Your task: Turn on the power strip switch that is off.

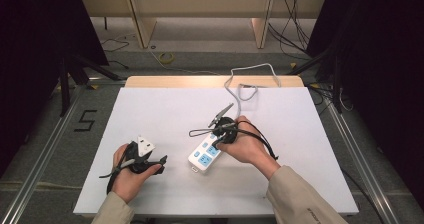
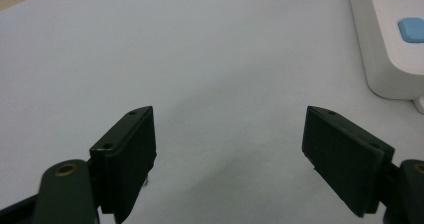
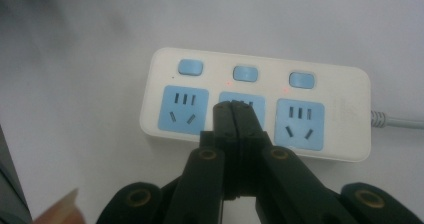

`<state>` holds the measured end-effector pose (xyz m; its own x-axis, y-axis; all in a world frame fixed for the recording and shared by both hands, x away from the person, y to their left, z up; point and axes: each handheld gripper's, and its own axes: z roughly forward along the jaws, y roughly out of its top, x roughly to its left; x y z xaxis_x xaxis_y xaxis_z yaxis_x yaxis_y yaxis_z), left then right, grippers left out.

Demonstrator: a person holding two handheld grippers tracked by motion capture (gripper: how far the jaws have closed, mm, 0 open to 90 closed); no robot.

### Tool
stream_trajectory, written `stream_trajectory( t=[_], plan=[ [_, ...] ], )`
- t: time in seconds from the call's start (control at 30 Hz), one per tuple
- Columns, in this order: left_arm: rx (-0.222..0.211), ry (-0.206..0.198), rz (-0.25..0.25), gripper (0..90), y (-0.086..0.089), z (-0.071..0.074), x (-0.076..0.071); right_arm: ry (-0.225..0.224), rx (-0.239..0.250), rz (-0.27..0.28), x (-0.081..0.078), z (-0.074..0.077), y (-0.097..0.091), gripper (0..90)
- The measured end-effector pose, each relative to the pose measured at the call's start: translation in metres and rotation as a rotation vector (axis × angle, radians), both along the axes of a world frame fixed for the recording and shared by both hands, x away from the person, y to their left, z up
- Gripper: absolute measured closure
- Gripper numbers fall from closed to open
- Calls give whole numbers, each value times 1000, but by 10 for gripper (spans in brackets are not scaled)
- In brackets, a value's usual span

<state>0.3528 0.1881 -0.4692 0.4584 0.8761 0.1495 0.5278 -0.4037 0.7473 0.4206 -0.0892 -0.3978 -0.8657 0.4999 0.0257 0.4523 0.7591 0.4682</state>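
Observation:
A white power strip (image 1: 204,155) with three blue sockets and three blue switches lies near the middle of the white table (image 1: 150,109). In the right gripper view the power strip (image 3: 350,114) lies crosswise. My right gripper (image 3: 232,106) is shut, jaws pressed together with nothing between them, and its tips cover the top of the middle socket. Small red lights glow by the middle switch (image 3: 246,74) and the right switch (image 3: 302,79). From above, the right gripper (image 1: 217,142) points down at the strip. My left gripper (image 2: 230,116) stands open and empty over bare table, left of the strip (image 2: 395,44).
The strip's grey cable (image 1: 240,84) loops off toward the far edge of the table. The left gripper (image 1: 156,157) rests near the front left of the table. Beyond the table are wooden furniture legs and loose cables on the floor (image 1: 165,58).

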Motion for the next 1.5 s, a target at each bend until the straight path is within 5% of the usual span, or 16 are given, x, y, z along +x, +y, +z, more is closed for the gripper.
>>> stream_trajectory(
  t=[1.5],
  plan=[
    [-1, -3, -2, 214, 0, 0, 0, 12, -4, 35, 7, -7, 32, 900]
  ],
)
